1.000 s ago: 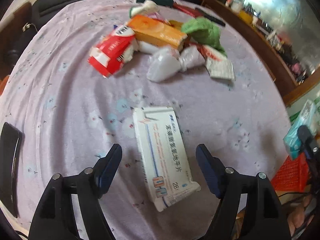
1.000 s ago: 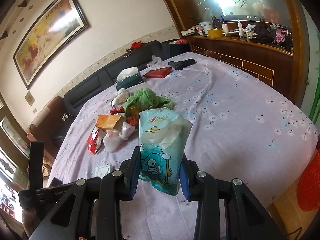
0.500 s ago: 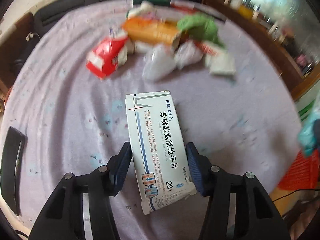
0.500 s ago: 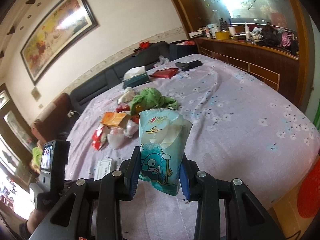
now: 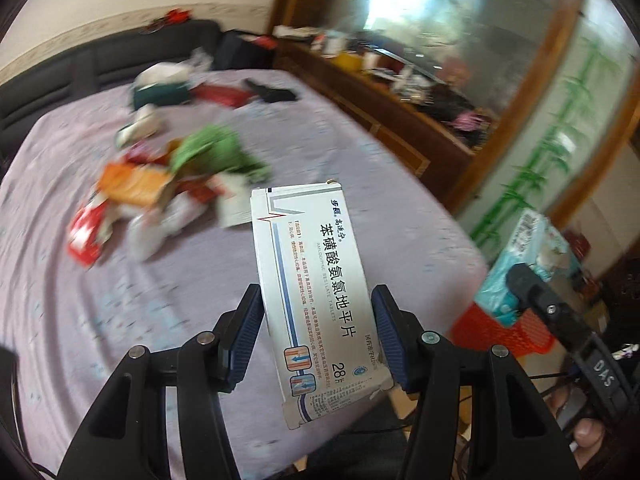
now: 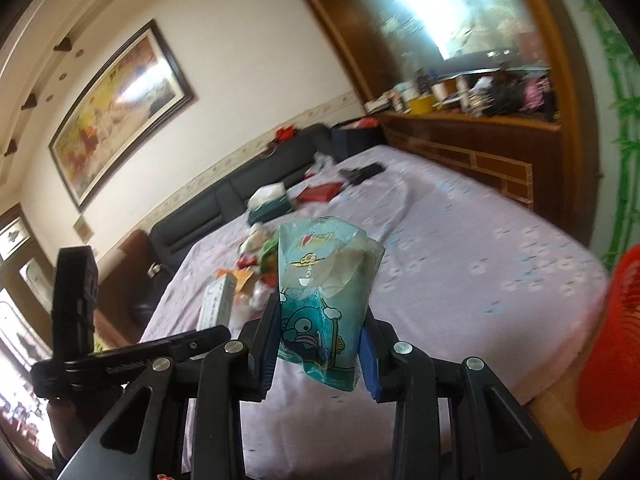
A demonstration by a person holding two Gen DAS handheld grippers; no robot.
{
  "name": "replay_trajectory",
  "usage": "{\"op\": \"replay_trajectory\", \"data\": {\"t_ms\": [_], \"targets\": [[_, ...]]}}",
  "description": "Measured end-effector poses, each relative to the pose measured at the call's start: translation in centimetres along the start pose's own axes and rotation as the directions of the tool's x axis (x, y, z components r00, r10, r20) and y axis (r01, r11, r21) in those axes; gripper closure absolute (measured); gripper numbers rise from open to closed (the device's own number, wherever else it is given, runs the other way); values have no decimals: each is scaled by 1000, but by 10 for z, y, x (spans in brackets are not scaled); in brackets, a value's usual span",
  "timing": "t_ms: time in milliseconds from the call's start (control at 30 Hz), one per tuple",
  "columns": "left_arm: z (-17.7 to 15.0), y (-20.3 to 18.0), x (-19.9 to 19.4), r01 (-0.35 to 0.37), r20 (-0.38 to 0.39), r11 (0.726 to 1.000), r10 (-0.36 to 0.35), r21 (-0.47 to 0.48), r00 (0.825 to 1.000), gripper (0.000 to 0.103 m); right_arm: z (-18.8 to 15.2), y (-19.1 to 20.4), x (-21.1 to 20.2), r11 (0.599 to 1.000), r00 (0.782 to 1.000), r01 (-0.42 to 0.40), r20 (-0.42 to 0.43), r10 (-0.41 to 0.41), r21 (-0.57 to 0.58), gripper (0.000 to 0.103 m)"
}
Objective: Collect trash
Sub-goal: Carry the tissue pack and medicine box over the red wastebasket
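My left gripper (image 5: 316,338) is shut on a white medicine box (image 5: 316,280) with blue lines and printed text, held up above the lilac bedspread (image 5: 80,300). My right gripper (image 6: 320,336) is shut on a teal snack bag (image 6: 326,280) with a cartoon fish, also lifted off the bed. In the left wrist view that bag (image 5: 528,256) and the right gripper's body show at the right edge. In the right wrist view the medicine box (image 6: 218,304) and the left gripper's body sit at the left. A blurred pile of trash (image 5: 160,192) lies on the bed farther back.
A red mesh basket (image 5: 504,332) stands on the floor off the bed's right corner, seen again as the basket (image 6: 612,344) at the right edge. A dark sofa (image 6: 224,208) and a wooden cabinet (image 6: 472,140) border the bed. Tissue box and dark items lie at the far end.
The left gripper closed on the medicine box and lifted it off the bed, swinging right toward the basket. The right gripper, still holding the bag, rose and moved a little.
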State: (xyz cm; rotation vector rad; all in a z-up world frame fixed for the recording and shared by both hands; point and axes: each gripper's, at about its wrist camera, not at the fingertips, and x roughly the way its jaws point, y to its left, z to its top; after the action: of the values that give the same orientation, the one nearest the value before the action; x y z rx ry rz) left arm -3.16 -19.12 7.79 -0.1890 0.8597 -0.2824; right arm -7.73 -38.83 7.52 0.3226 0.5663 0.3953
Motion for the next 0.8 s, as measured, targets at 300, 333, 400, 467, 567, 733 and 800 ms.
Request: {"op": "replay_trajectory", "data": {"t_ms": [300,333,400,467,567,733,800], "targets": [[14,-91,13,212,-40,963,-208,169,977,49,16,-50,-77,981,975,168,131,-180,99,65],[14,-100,15,236,-46,954,-231,183,972,49,17,-58,-87,974,967,191,148,-208,121,64],[14,-123,18,275,-56,935,-269,223,961,49,19,-71,-105,962,951,228,175,-253,151,64],[15,-141,21,312,-71,916,-305,251,950,49,21,-83,-123,946,932,269,197,-303,181,64],[15,-167,26,361,-95,884,-349,298,932,49,20,-104,-149,921,904,314,224,-365,232,64],[16,-211,41,399,-118,840,-384,369,916,49,19,-128,-179,872,852,390,242,-464,296,64],[15,-228,52,424,-140,819,-402,387,905,49,19,-134,-185,856,839,414,235,-491,309,64]]}}
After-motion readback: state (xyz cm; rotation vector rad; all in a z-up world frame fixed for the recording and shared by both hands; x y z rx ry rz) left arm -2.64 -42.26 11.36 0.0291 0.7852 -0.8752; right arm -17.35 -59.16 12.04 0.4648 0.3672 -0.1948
